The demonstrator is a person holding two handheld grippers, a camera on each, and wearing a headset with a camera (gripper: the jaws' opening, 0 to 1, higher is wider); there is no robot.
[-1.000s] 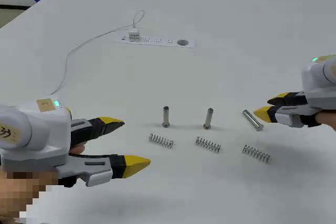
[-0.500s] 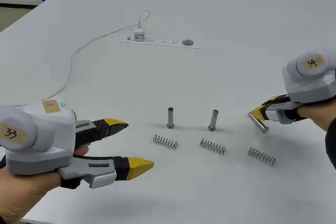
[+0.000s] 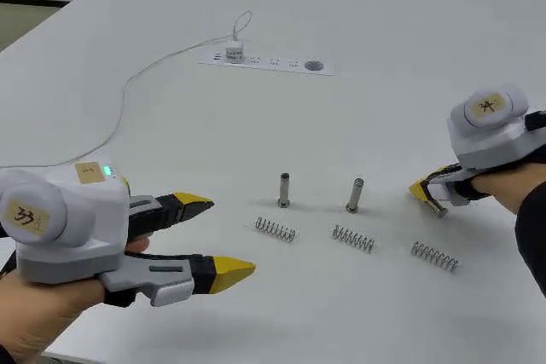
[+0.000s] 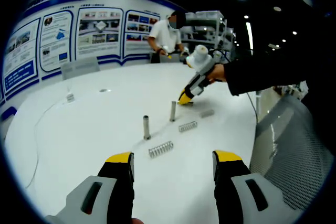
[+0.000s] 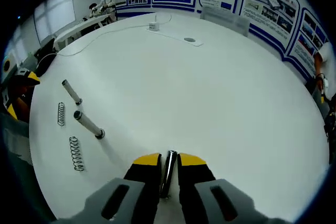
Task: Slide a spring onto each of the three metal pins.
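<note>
left tongs [image 3: 229, 237] — wide, empty | right tongs [image 5: 169, 161] — clamped on rightmost pin [image 5: 170, 173]

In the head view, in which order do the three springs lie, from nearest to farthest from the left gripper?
1. Left spring, just ahead of the left gripper.
2. Middle spring, centre of the row.
3. Right spring, far right end.

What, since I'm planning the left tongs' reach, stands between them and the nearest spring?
Nothing visible does. The open left tongs face the leftmost spring across the white table; the nearest upright pin stands beyond the spring, out of the path.
</note>
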